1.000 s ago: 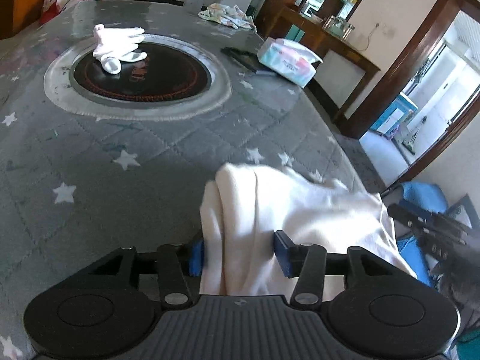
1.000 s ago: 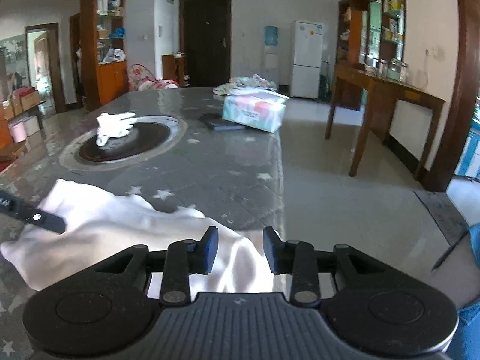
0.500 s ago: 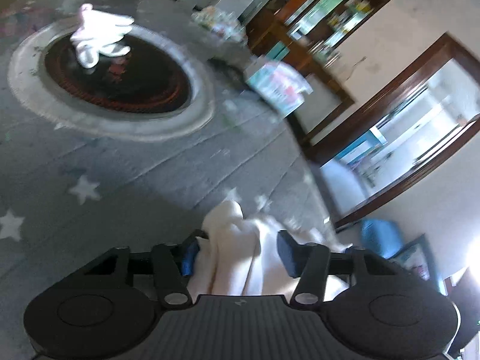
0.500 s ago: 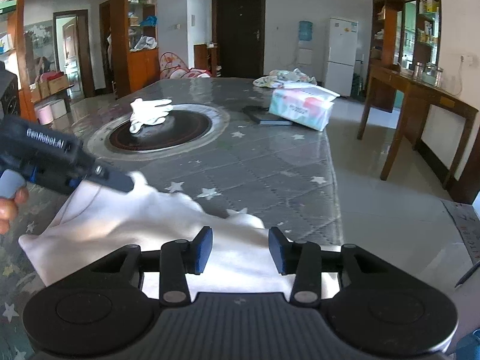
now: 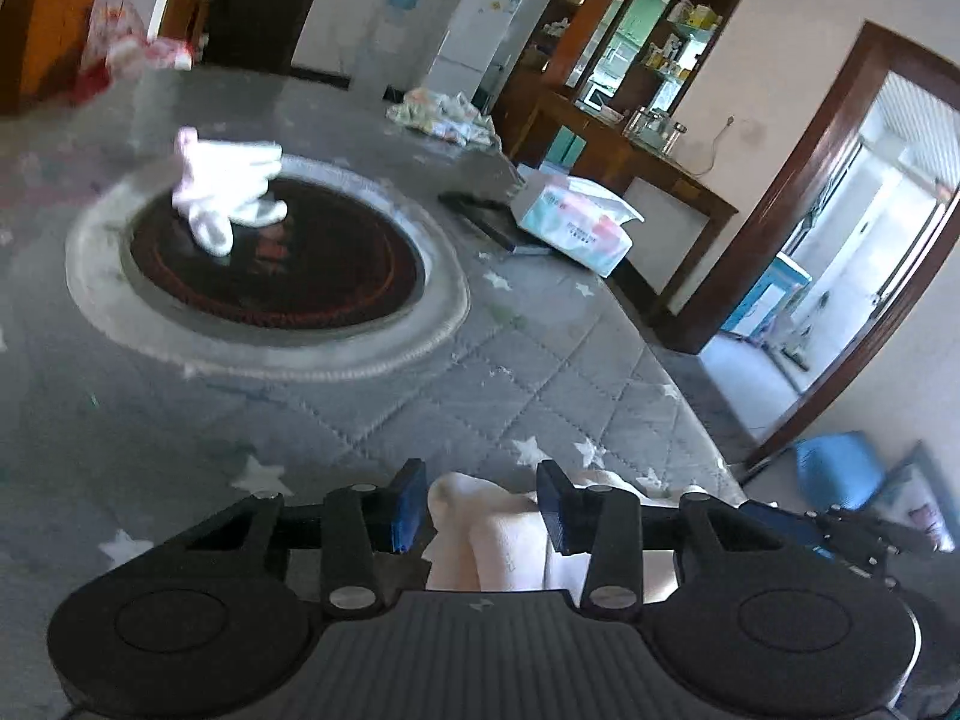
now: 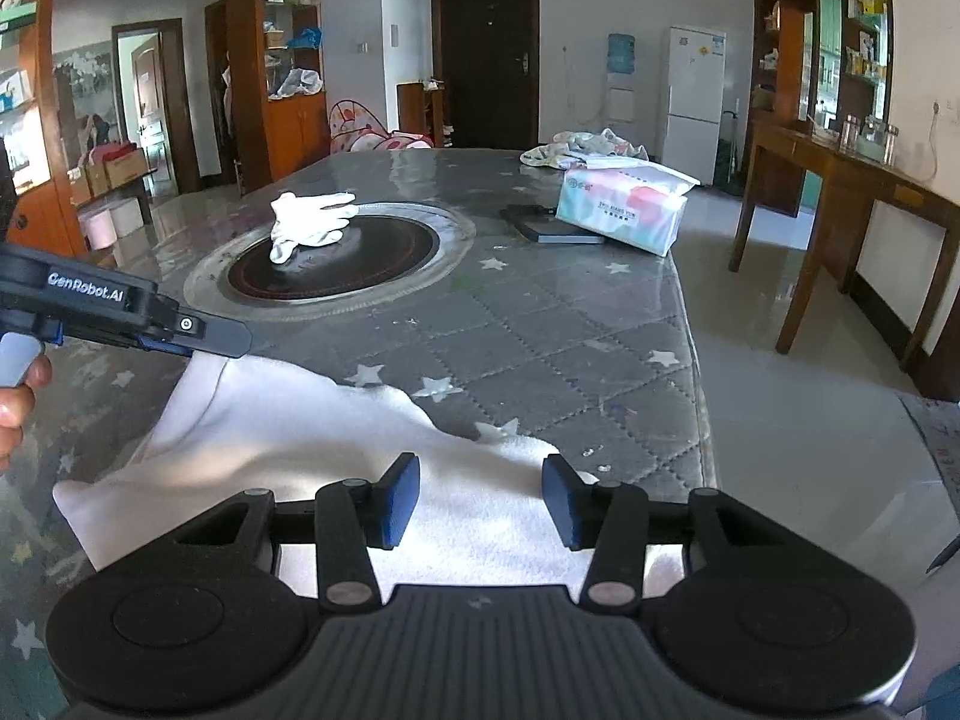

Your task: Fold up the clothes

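Left wrist view: left gripper (image 5: 480,504) jaws apart, bunched white garment (image 5: 498,540) sits in the gap, pads not pinching it that I can see, so open around cloth; garment lies at the near edge of the counter (image 5: 420,396); frame is motion-blurred, far things smeared; most of the garment is hidden under the gripper body, so fold state can't be read here; dark tool at lower right is probably the other gripper, partly cut off.

Right wrist view: right gripper (image 6: 480,501) open, hovering over the garment (image 6: 288,420), not holding it; garment spread rumpled on the counter near edge, one edge lifted toward the left gripper (image 6: 198,336) at frame left; whether that gripper's tips pinch the cloth there is hard to tell; hand (image 6: 15,414) cut off by the frame.

Judgement: to fold well, catch a clean single edge or corner, both grippers level, keep the cloth taut and flat, avoid grabbing bunched layers; near hem hidden under the gripper body; white gloves (image 6: 309,222) and tissue pack (image 6: 621,210) well apart, no obstacle.
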Available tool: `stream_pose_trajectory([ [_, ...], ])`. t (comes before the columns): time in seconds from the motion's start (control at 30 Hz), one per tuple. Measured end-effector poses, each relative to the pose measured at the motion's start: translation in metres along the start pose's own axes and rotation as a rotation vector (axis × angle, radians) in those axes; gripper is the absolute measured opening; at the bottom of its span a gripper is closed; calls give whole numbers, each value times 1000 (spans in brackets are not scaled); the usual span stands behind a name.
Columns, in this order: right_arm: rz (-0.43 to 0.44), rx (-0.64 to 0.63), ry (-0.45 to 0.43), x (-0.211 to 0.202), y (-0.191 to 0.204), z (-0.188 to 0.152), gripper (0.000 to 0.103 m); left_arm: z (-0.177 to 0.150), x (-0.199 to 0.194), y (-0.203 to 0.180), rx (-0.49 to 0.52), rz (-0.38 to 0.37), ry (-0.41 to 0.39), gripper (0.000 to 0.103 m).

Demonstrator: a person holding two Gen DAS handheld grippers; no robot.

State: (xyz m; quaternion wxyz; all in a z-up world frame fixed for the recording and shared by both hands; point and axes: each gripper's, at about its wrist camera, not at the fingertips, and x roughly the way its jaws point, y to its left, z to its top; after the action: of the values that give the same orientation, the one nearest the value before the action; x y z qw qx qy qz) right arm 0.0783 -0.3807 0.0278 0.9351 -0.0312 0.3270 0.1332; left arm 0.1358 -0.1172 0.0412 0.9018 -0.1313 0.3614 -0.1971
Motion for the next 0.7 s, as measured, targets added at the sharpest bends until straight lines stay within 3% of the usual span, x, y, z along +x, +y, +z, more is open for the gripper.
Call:
stream_pose_trajectory([
  [0.07,-1,15,17,5,-3,0,45,0,-4,-9,32,-6,-25,43],
  [0.17,-1,32,30,12,-6,-1,45,0,-5,-24,73,-73,-26,43],
  [0.3,-6,22,30,12,-4,0,45,-5,9,-41,118,-131,29,41],
  [0.47,27,-10,27,0,8,-4,45,-13,29,-41,109,-100,89,41],
  [0.7,79,-57,23,-18,26,-10,45,-20,32,-43,129,-72,95,41],
])
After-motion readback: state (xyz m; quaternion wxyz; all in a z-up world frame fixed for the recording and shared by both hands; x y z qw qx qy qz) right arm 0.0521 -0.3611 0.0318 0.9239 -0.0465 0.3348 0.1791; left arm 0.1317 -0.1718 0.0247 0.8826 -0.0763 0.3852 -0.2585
